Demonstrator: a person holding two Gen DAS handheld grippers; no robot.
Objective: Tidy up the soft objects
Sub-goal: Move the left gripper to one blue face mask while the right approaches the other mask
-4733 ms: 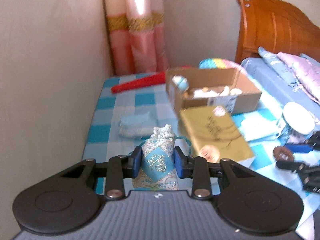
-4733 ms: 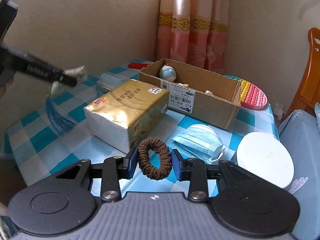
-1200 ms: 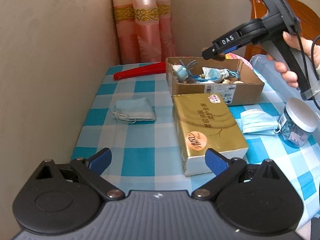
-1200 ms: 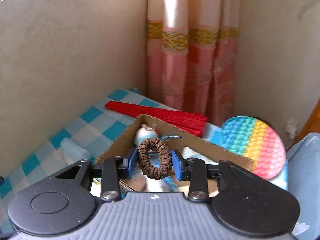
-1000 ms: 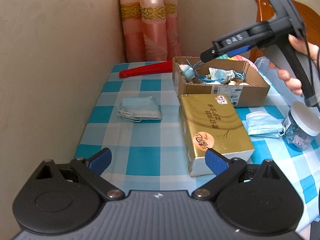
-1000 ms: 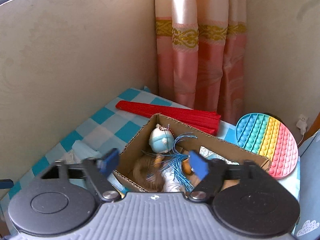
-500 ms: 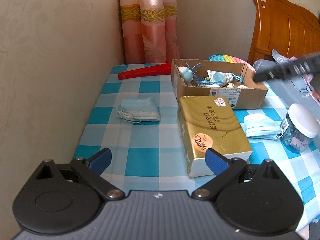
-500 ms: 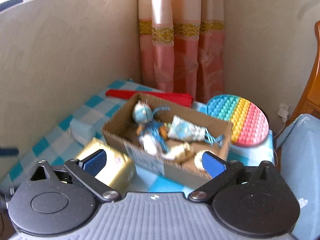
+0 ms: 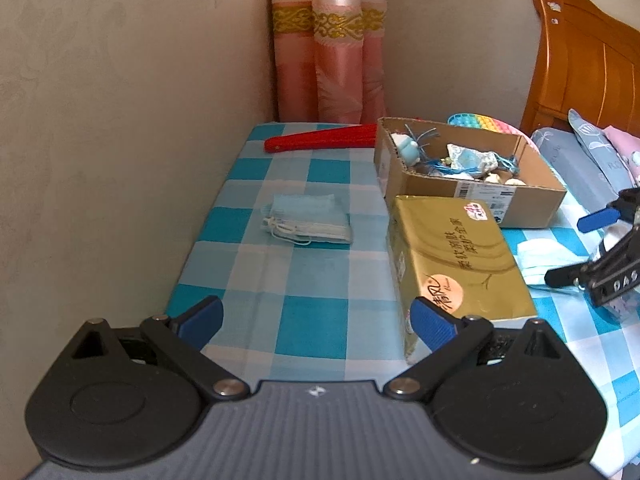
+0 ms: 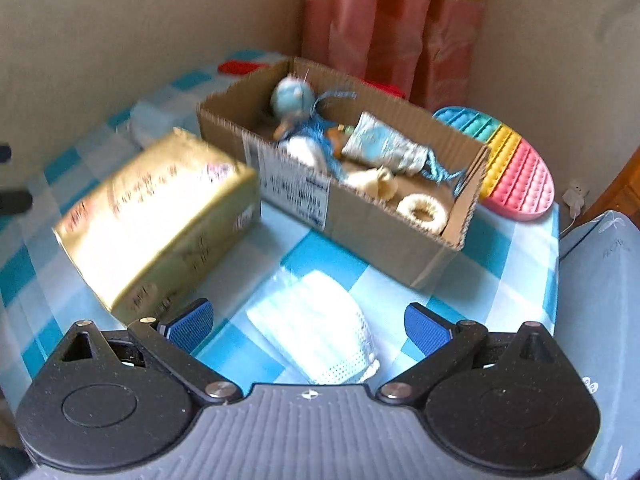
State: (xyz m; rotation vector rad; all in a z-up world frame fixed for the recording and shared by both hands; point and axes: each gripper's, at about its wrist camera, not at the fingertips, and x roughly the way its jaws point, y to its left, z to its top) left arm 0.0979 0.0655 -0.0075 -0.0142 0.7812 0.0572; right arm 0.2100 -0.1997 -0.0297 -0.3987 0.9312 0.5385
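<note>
here both grippers stand wide apart and bare over the checked tablecloth (image 9: 312,276).
the right gripper (image 10: 308,326) hovers above one blue face mask (image 10: 316,332), lying between its pads; the left gripper (image 9: 316,322) has a second, folded face mask (image 9: 306,225) well ahead. one cardboard box (image 10: 384,240) of soft trinkets sits beyond one gold tissue pack (image 10: 156,216).
</note>
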